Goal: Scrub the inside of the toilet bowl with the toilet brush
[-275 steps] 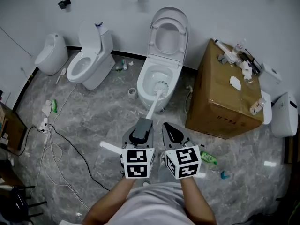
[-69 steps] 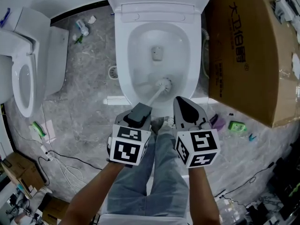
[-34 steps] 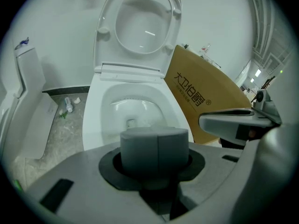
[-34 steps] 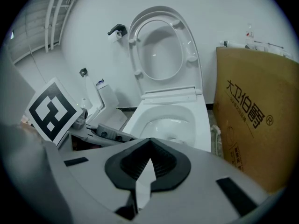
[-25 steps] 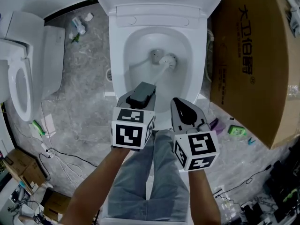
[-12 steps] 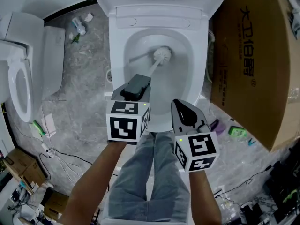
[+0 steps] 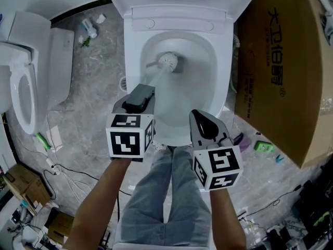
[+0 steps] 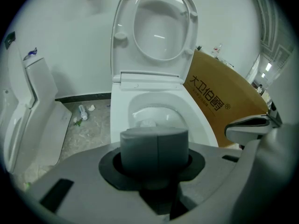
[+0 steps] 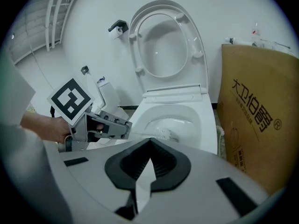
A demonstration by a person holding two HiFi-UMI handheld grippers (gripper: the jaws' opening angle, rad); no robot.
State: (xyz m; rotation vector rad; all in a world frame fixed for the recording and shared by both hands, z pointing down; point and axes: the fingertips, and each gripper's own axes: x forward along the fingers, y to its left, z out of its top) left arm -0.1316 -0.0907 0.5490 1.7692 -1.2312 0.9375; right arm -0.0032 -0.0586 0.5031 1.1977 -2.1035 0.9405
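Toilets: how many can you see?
2. One toilet in the middle, with the toilet brush in its bowl; another toilet at the left edge. More may stand out of view.

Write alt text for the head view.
The left gripper holds a toilet brush, its head down inside the open toilet bowl. The right gripper hovers shut and empty beside it; a cardboard box stands right of the bowl.

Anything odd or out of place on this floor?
Floor litter: a small bottle and scraps left of the toilet, a green packet by the cardboard box. The toilet brush sits inside the bowl; no spill visible.
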